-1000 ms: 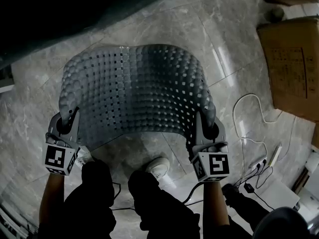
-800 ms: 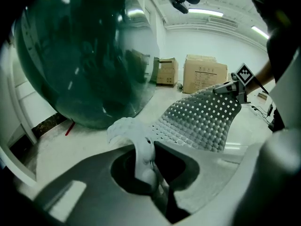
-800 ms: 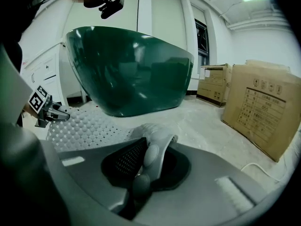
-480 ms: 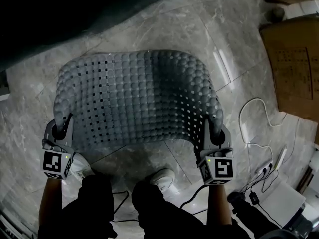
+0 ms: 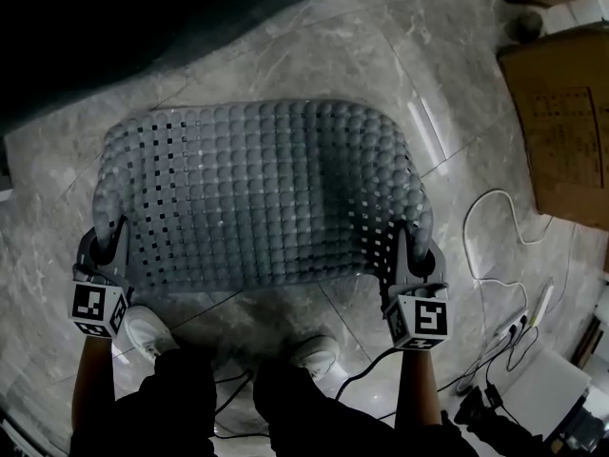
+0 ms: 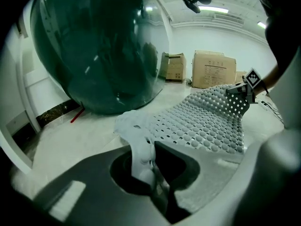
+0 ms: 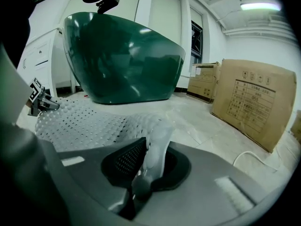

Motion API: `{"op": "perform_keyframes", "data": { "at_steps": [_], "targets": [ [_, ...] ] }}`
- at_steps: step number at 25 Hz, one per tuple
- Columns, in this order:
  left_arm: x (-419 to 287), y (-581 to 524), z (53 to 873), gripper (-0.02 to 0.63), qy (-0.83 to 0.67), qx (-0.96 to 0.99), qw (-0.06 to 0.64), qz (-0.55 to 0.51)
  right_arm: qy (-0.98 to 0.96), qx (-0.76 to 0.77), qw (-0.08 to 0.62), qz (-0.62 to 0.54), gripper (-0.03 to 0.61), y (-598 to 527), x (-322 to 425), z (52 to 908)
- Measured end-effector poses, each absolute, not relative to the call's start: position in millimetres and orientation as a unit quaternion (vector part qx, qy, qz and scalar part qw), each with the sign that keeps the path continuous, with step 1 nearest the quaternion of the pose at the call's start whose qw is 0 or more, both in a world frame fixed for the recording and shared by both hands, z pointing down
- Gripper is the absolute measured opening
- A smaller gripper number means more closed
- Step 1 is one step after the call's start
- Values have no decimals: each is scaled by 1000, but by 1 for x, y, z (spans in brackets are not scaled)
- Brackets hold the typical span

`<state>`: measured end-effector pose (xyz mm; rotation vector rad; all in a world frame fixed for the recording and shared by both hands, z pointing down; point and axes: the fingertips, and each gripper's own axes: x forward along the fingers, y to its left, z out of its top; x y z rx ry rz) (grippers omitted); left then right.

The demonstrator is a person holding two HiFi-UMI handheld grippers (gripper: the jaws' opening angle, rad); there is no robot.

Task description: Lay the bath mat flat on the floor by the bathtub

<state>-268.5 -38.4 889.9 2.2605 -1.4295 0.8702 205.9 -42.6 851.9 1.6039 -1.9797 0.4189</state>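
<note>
Pinching bath mat (image 5: 257, 198) by near corners: left gripper (image 5: 108, 241) and right gripper (image 5: 407, 246), fingers clamped on edge. Mat stretches ahead of fingers, long axis spanning between hands, far edge toward bathtub (image 5: 143, 27), low over floor (image 5: 314, 36).

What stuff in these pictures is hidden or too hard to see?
- Head view: the bathtub is only a dark shape at the top edge; its rim and inside do not show.
- Head view: the bath mat covers the floor beneath, so whether its middle touches down is unclear.
- Head view: print on the cardboard box is too small to read.
</note>
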Motion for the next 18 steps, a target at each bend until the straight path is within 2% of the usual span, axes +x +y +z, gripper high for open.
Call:
{"op": "perform_keyframes", "data": {
  "at_steps": [18],
  "targets": [
    [-293, -45, 927, 46, -482, 793, 190, 320, -723, 604, 288, 173, 68, -42, 229, 893]
  ]
}}
